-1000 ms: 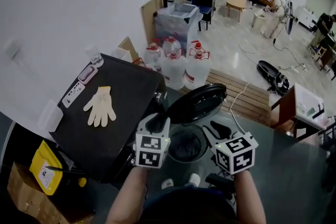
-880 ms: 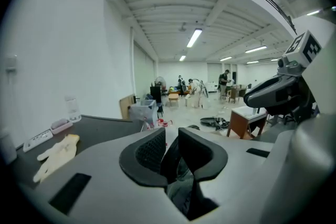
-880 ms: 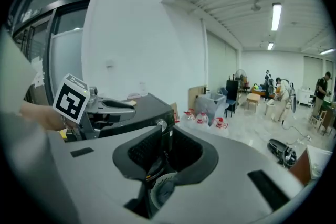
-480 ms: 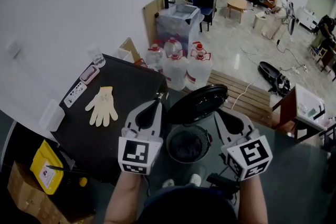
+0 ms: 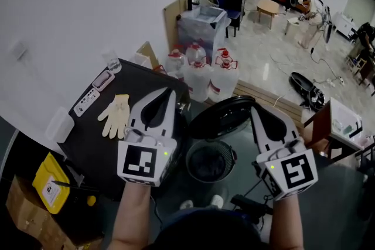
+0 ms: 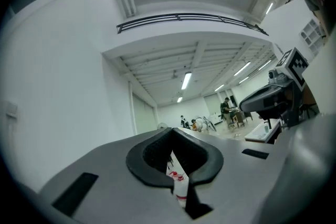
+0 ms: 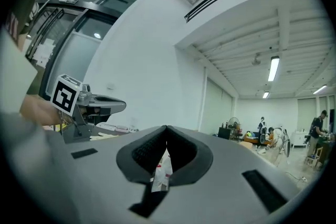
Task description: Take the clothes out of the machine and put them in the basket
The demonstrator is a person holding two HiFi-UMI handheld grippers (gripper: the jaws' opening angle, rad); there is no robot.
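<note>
While the left gripper [image 5: 169,93] and right gripper [image 5: 256,112] hover with fingers pinched together on nothing, dark clothes [image 5: 208,164] seem to lie inside the lid-up machine [image 5: 188,161], so grabbing them needs fingers parted and lowered.

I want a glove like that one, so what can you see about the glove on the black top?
The glove is a single pale cream one that looks knitted, maybe cotton. It lies flat and empty on the black top, with nobody wearing it. Its cuff points toward the white wall and its fingers are spread a little, pointing back toward the person. Only the black top touches it.
</note>
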